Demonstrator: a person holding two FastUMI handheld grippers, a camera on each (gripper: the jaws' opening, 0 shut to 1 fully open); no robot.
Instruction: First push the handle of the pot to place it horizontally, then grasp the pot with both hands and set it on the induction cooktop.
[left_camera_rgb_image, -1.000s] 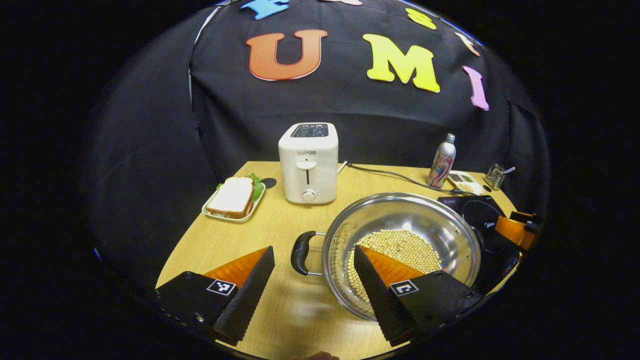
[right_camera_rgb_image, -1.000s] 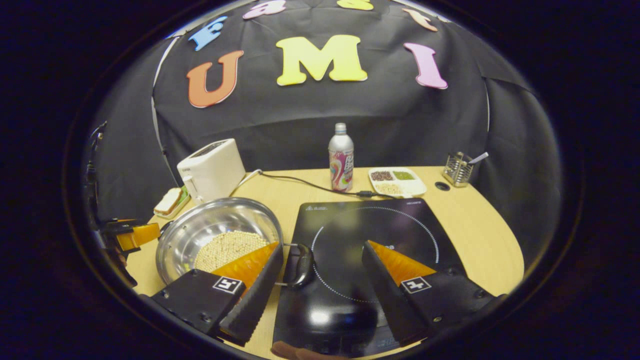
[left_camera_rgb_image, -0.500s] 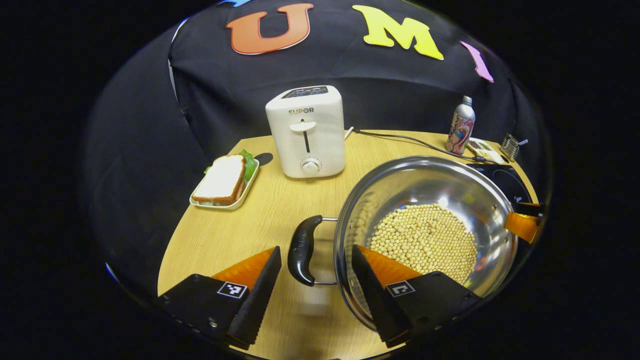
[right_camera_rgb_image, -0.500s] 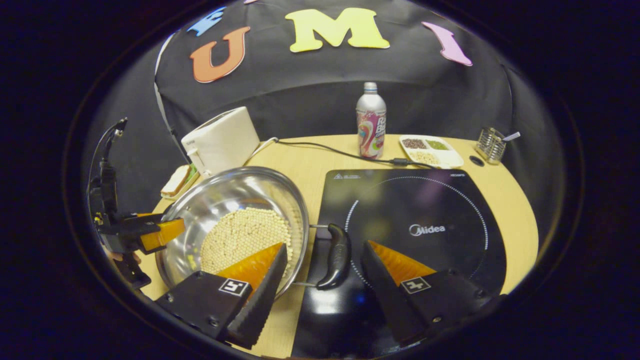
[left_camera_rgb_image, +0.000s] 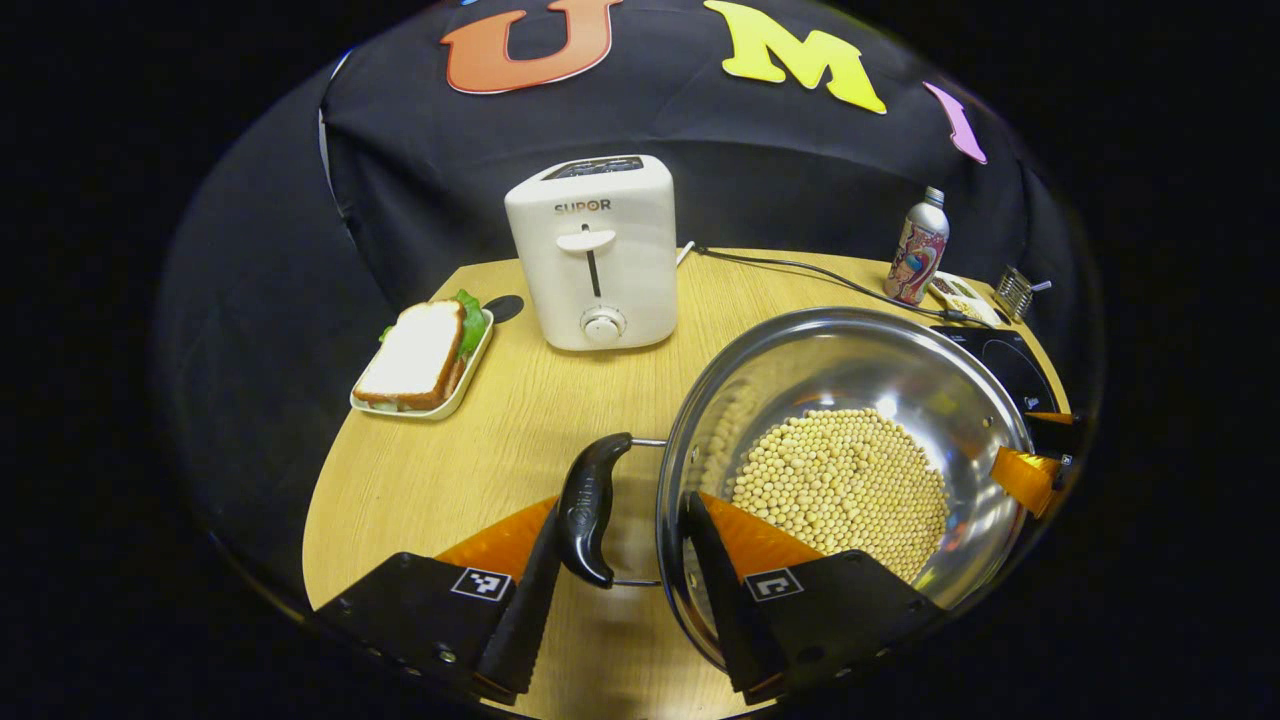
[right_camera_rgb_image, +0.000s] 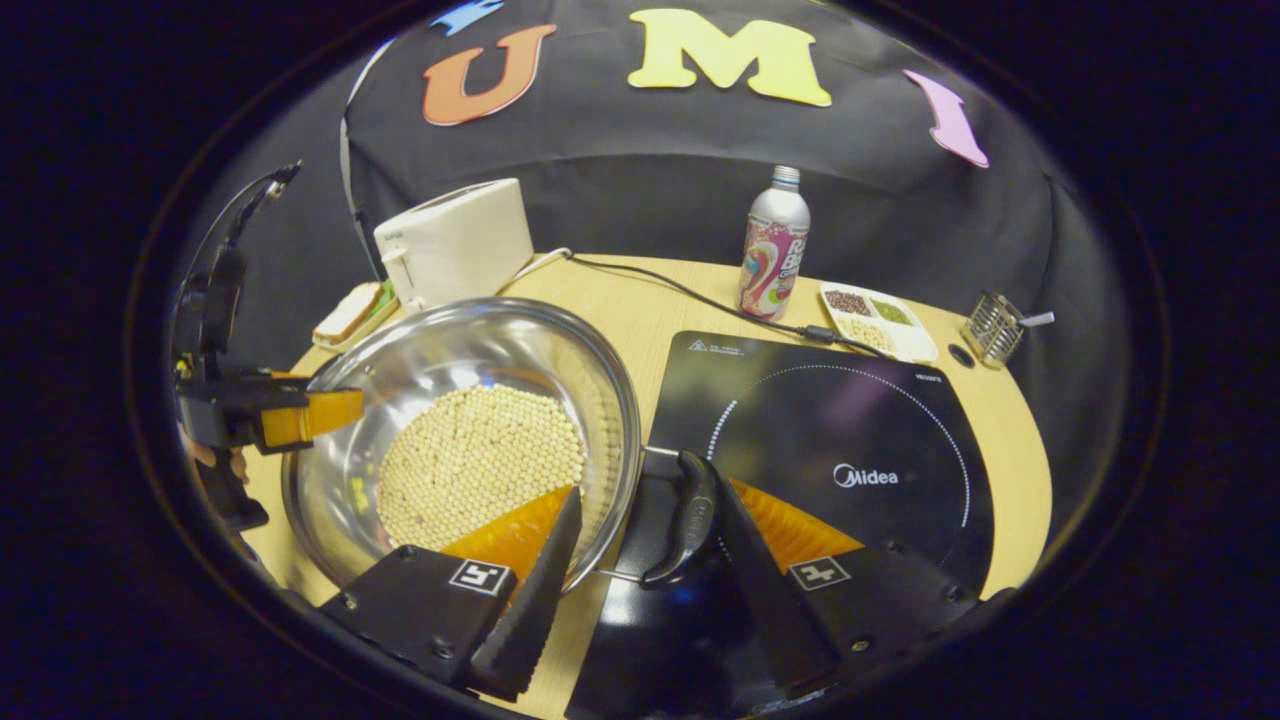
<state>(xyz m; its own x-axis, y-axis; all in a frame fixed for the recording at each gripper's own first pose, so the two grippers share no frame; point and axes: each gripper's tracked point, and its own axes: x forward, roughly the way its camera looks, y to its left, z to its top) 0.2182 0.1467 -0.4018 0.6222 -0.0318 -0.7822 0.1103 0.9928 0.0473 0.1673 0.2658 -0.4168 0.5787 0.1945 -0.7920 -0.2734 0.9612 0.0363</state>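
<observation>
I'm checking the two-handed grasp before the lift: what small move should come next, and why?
Probably close both sets of jaws. The left gripper straddles the pot's left handle and the right gripper straddles the right handle, each with a gap showing, while the pot sits beside the induction cooktop.

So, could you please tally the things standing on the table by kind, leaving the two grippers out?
Cooking gear: 2, the pot and the induction cooktop.
Appliances: 1, the toaster.
Food dishes: 2, the sandwich tray and the divided dish.
Bottles: 1, the bottle.
Holders: 1, the wire holder.
Total: 7.
</observation>
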